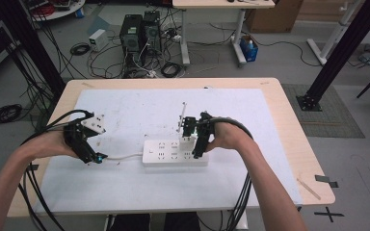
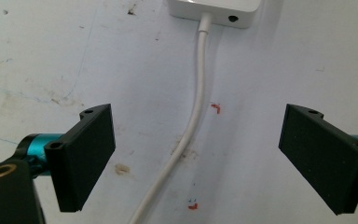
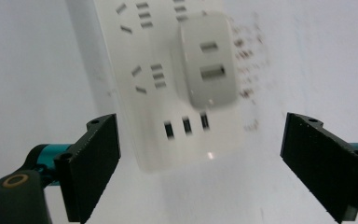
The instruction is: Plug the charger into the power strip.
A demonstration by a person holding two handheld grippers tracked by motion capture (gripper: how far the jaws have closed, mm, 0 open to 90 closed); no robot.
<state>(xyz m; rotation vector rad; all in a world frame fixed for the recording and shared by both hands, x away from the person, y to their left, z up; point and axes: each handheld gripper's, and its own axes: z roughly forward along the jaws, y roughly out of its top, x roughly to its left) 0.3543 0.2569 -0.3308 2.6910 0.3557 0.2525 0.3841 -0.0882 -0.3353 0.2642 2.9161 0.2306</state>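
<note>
The high camera sits above my side of the table point(image 1: 270, 96), looking forward and down across it to the floor beyond. The camera on my left gripper point(image 2: 196, 158) looks down close at the mat, along the white cable point(image 2: 196, 107). The one on my right gripper point(image 3: 200, 163) looks down close too. All three catch the power strip point(image 1: 173, 153).

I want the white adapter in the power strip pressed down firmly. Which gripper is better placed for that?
Probably the right gripper: it hovers open directly over the power strip, with the adapter just ahead of its jaws. The left gripper, also open, sits off the strip's end, over its cable.
</note>
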